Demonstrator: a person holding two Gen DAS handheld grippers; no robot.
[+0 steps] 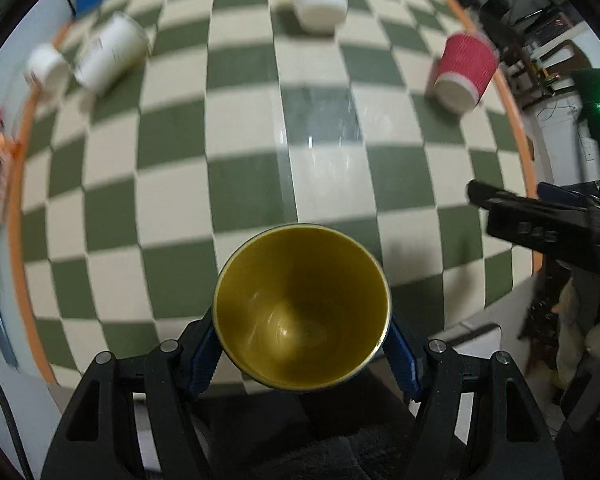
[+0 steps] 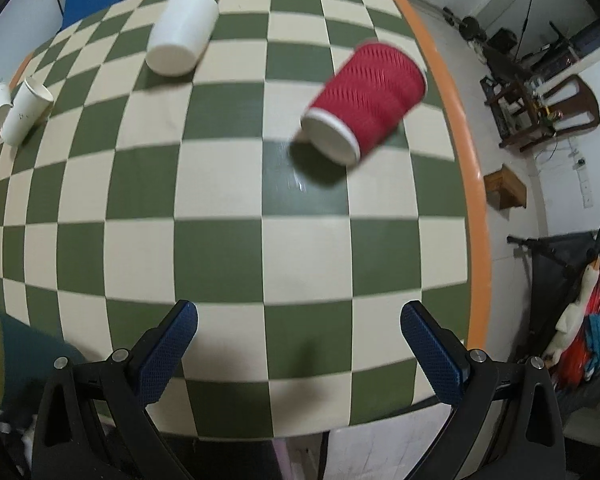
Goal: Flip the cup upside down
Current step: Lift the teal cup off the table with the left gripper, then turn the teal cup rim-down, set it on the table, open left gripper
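At the bottom centre of the left wrist view, the left gripper point(image 1: 302, 340) was clamped on the cup point(image 1: 302, 308), its blue pads pressed to either side of the wall just under the rim, so that the camera looked straight down into the yellow interior. That mouth faced forward along the fingers, and the cup appeared to be held clear of the checkered table point(image 1: 172, 184), near its front edge. From the right wrist view the same cup point(image 2: 4, 360) showed at the lower left edge, teal outside, yellow rim turned sideways. The right gripper point(image 2: 300, 344) hung with its jaws wide apart and nothing between them, over the near part of the table. A red cup point(image 2: 366, 102) stood at the upper right, already mouth-down by the look of it, with a white cup point(image 2: 182, 32) at the upper left and two paper cups point(image 2: 20, 110) at the far left edge. The step in hand seemed to be the turn itself: rolling the wrist on until the mouth faced the cloth, keeping the squeeze steady since a smooth tapered wall can slip, then lowering onto a bare square well apart from the other cups and letting the whole rim sit flat before releasing.
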